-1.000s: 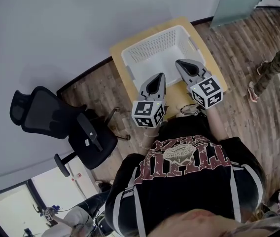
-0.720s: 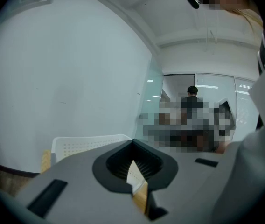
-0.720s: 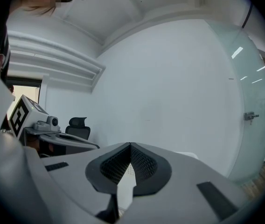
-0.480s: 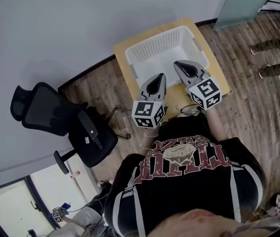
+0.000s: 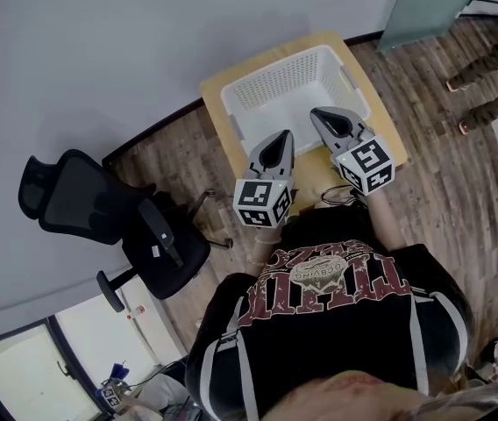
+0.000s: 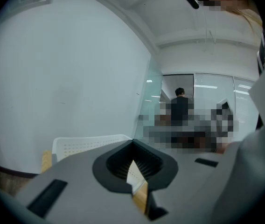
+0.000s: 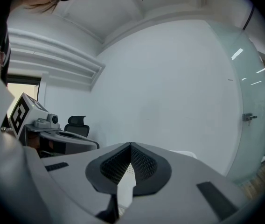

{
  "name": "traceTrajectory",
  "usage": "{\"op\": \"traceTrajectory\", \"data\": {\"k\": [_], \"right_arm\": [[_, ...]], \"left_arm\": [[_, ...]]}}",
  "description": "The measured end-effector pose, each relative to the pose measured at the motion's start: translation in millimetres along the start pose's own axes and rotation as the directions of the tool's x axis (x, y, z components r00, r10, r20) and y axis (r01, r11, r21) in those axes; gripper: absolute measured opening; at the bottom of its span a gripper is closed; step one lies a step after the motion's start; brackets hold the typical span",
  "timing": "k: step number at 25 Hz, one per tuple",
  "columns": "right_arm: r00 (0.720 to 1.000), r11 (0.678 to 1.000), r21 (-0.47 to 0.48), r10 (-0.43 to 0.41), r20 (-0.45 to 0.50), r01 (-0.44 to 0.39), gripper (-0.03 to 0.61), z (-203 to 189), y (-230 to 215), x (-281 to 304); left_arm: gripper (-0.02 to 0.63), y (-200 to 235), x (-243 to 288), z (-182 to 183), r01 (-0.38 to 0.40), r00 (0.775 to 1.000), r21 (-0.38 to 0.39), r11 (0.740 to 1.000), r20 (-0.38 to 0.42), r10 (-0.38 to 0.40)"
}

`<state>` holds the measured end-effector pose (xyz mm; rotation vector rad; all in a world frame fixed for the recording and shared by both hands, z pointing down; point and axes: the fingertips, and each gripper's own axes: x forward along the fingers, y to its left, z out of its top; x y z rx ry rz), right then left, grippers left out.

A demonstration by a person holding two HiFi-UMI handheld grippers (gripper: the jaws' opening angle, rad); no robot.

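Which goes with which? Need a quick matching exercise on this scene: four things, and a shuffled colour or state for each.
Things:
1. basket
2. table
3. office chair
4. left gripper

Colour or state:
a. black, standing on the wood floor to one side of the table
b. white, perforated walls, sitting on the table
c. light wood, set against the wall
d. grey, jaws together, nothing held

Pairs: 1-b, 2-c, 3-a, 4-d
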<state>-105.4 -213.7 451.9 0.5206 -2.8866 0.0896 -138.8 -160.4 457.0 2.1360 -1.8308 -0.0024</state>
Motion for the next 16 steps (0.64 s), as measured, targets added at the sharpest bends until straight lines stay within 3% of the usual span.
{"op": "traceTrajectory", "data": {"k": [16], "right_arm": [[1.000,1.000,0.001,-0.002,-0.012,0.002,0.017,-6.9,1.6,-9.0]], "left_arm": [[0.048,-9.1,1.2,-4.3,0.018,1.000,0.005,1.000,-0.007,-0.018]]}}
